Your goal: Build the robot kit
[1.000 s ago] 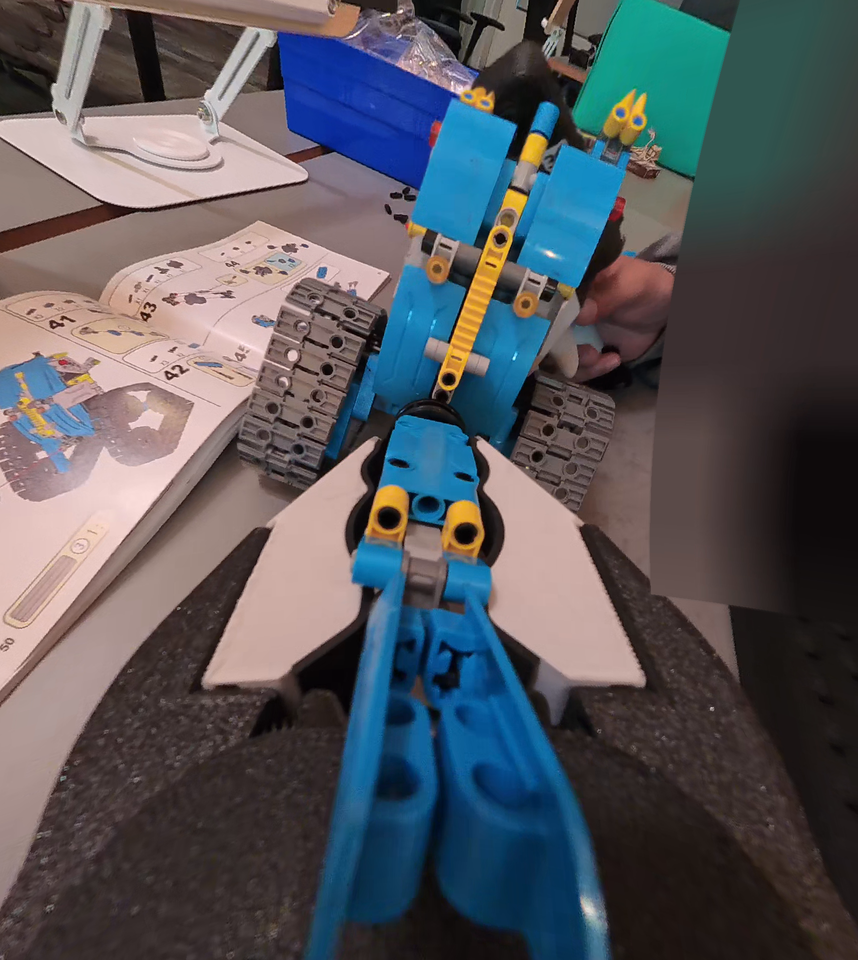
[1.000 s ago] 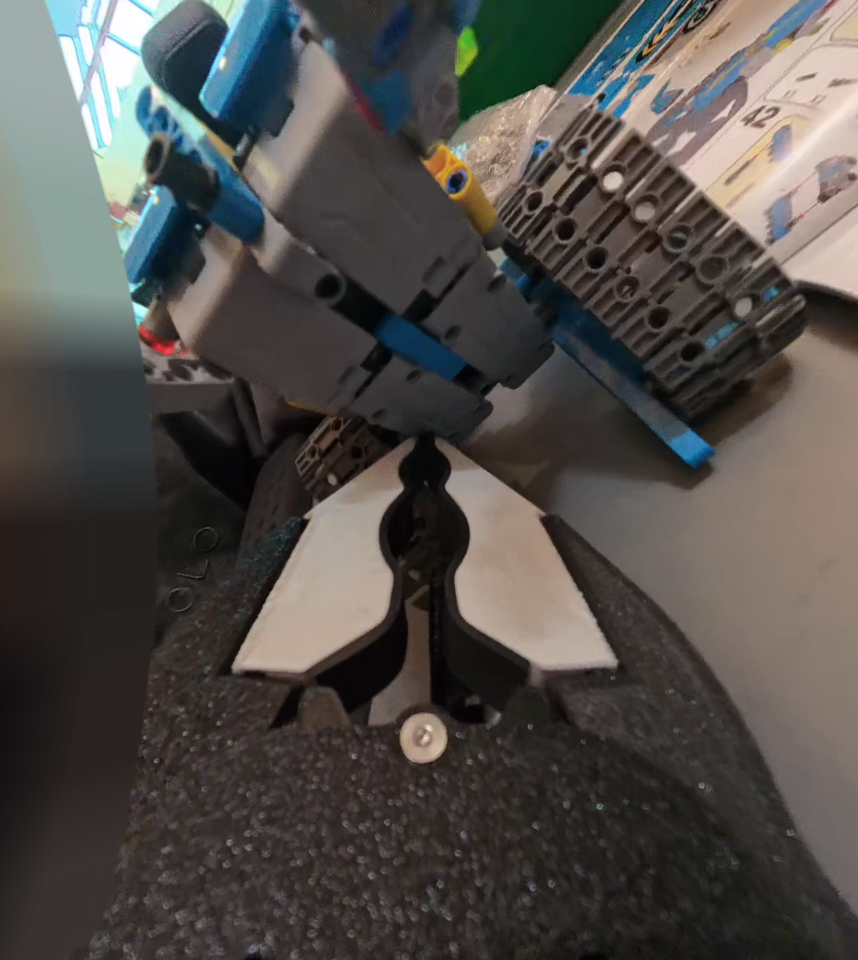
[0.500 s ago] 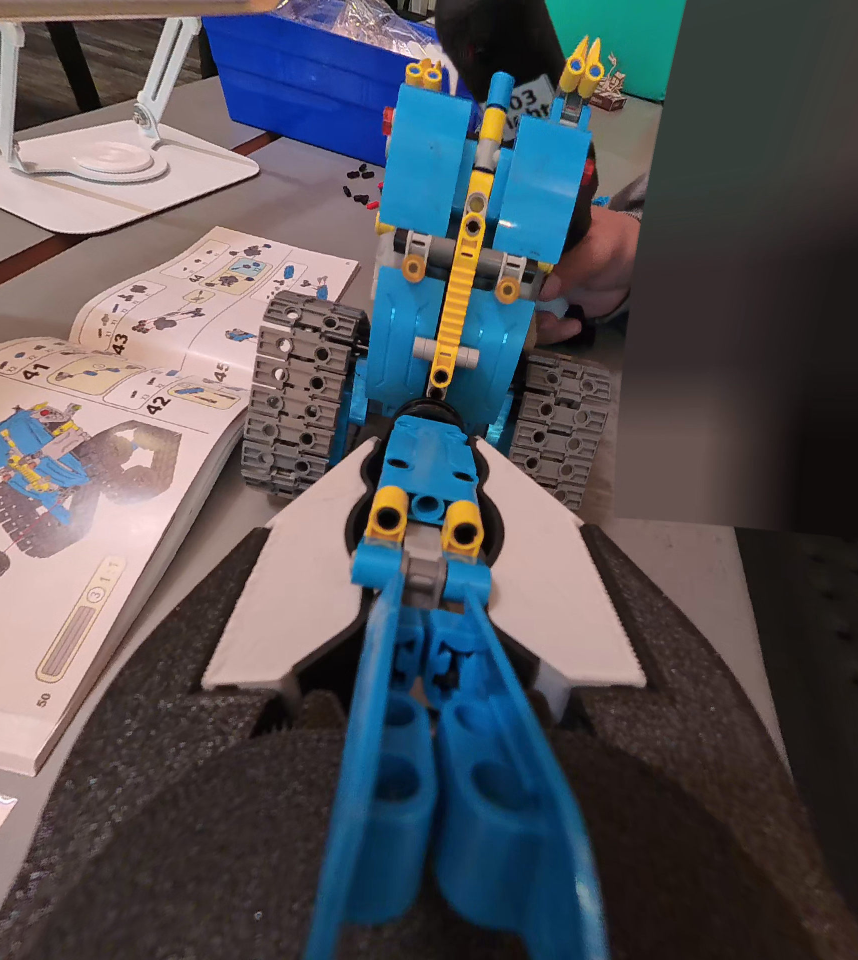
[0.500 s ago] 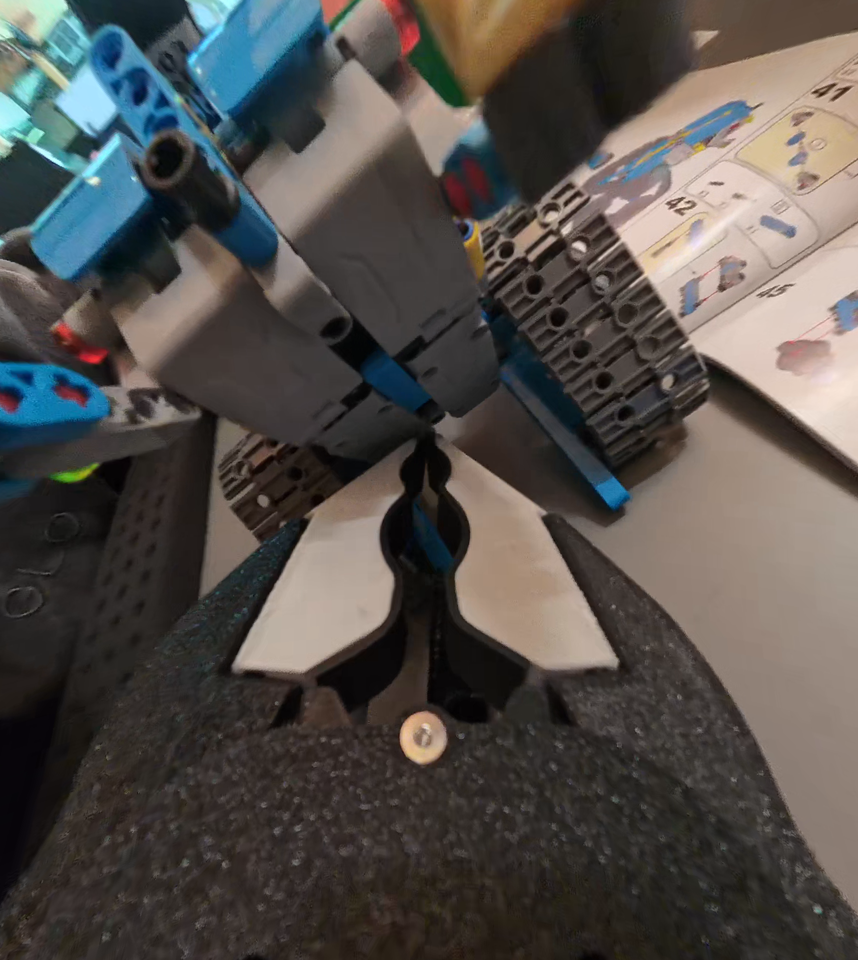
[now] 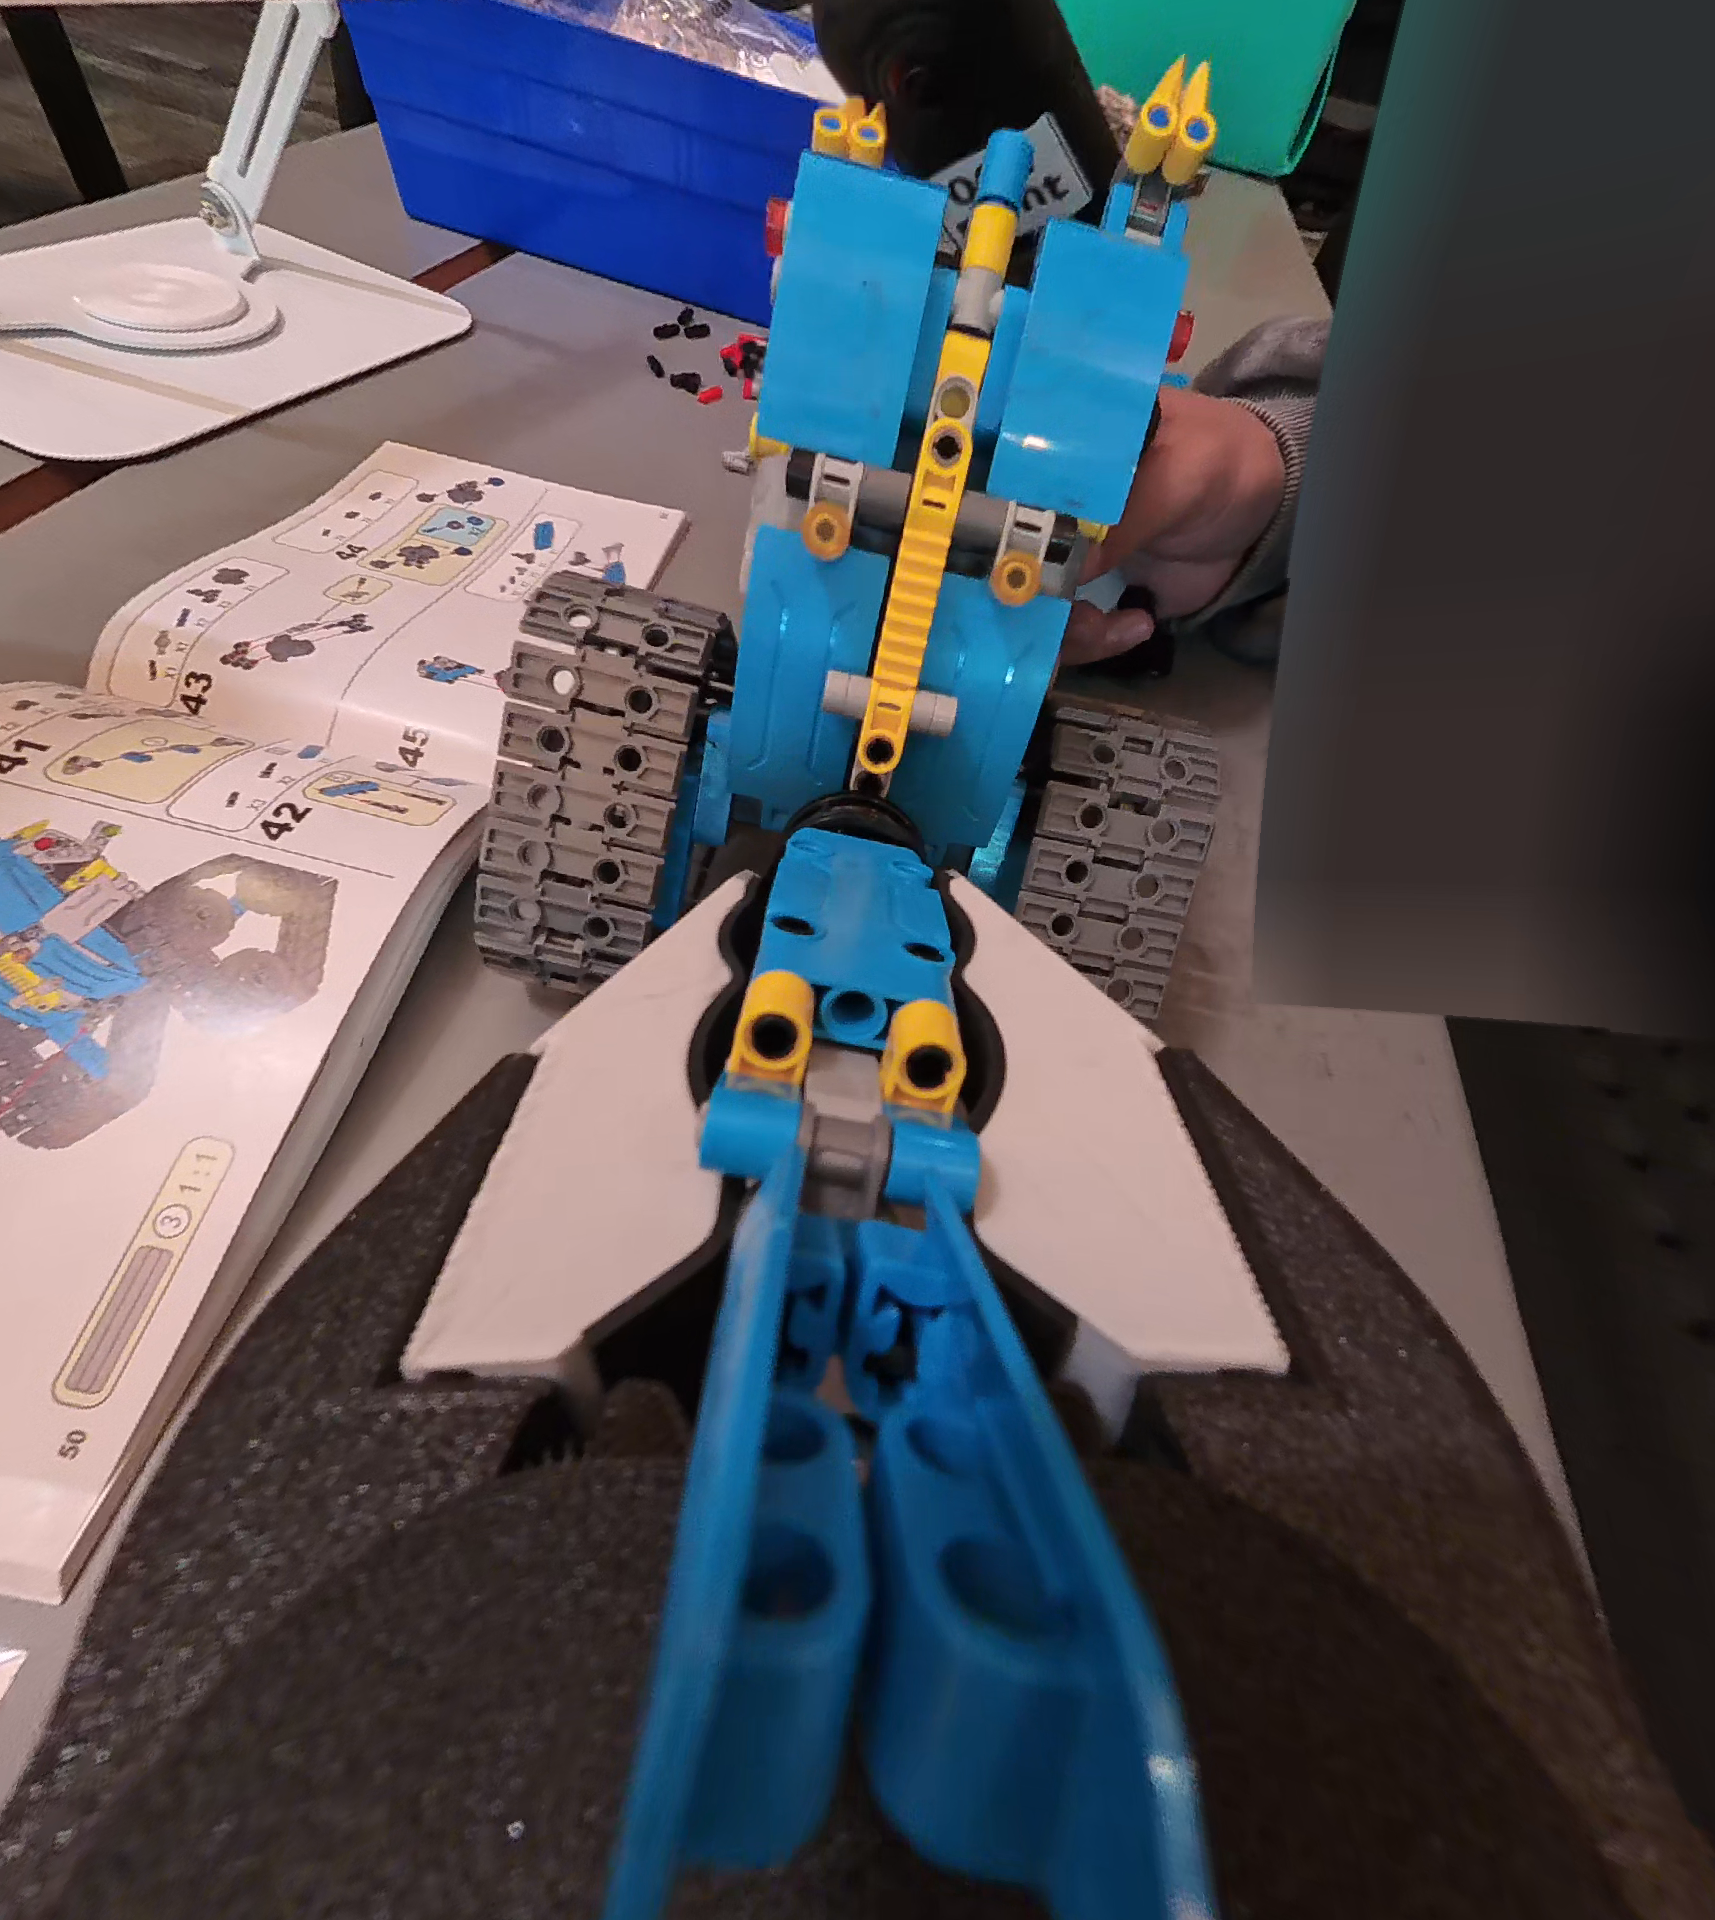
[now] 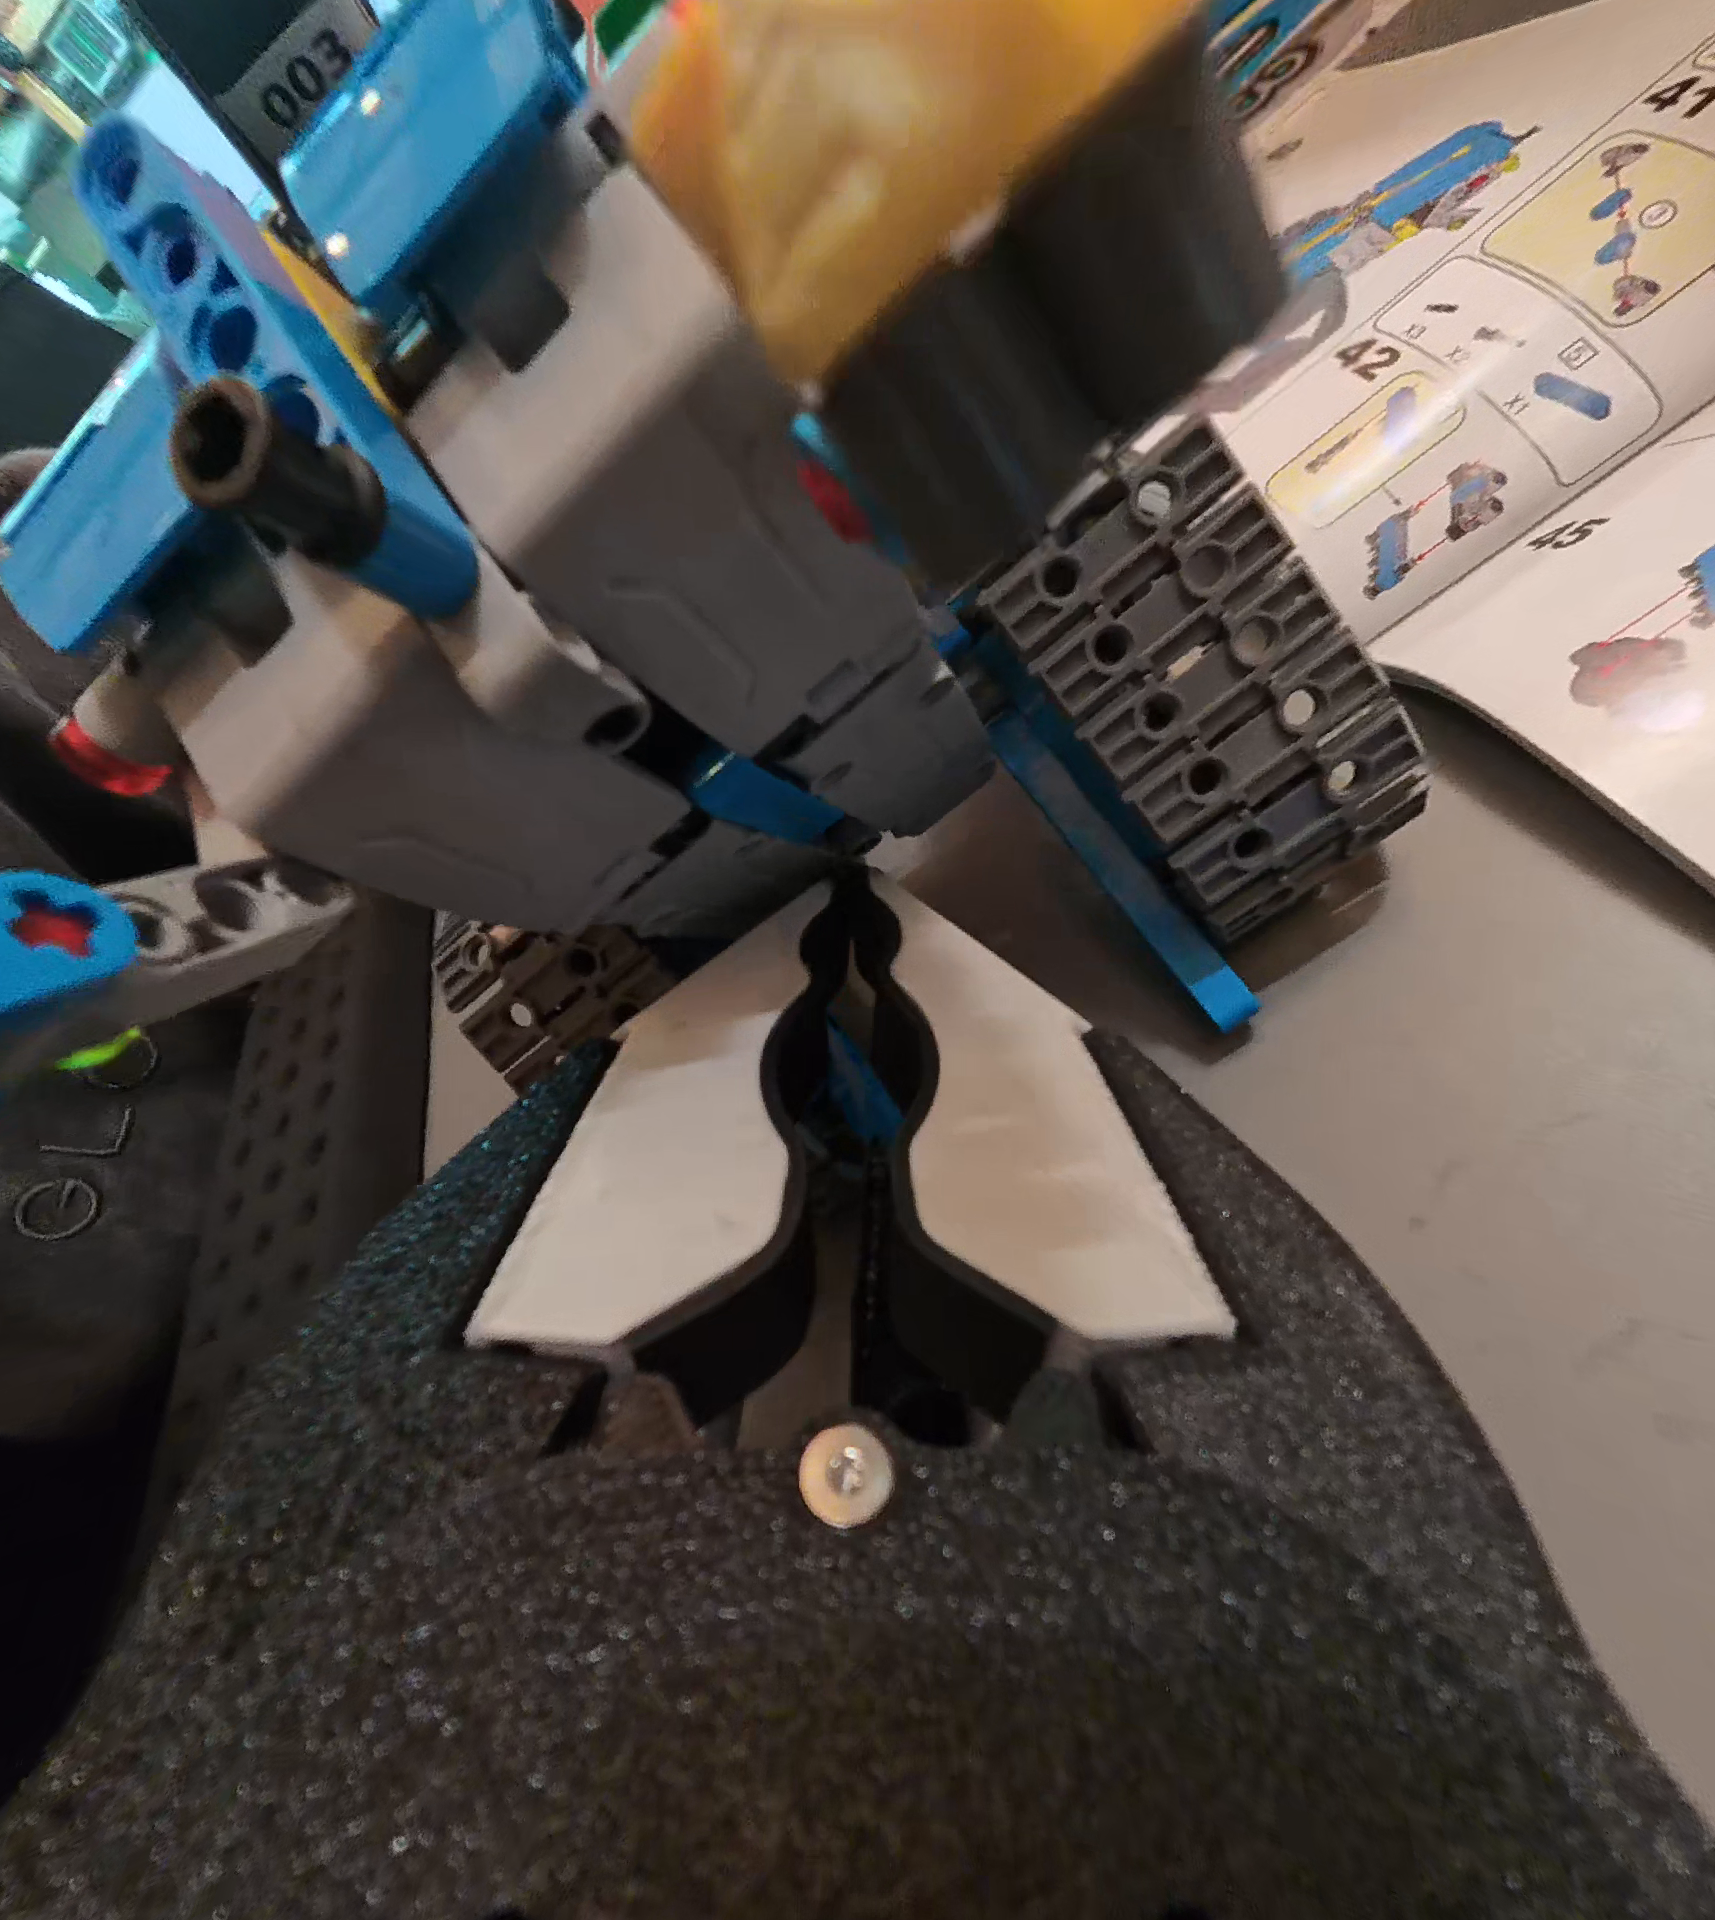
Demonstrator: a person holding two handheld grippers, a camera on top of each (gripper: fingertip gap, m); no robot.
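Observation:
A blue brick-built tracked vehicle with grey tracks and a yellow toothed bar stands tilted up on the grey table. My left gripper is shut on a blue sub-assembly with two yellow connectors, its front end touching the vehicle's lower front. My right gripper is shut on a thin blue beam under the vehicle's grey underside. A grey track rests on the table beside it. A person's hand is behind the vehicle.
An open instruction booklet lies left of the vehicle and also shows in the right wrist view. A blue bin, a white stand and small loose pieces are farther back. A dark perforated surface is at the right. The tips of one gripper are about 7 cm away from the tips of the other.
The vehicle has turned to stand straighter in the left wrist view. The right gripper has swung around under it, still shut. A blurred yellow and black thing has come into the right view's top.

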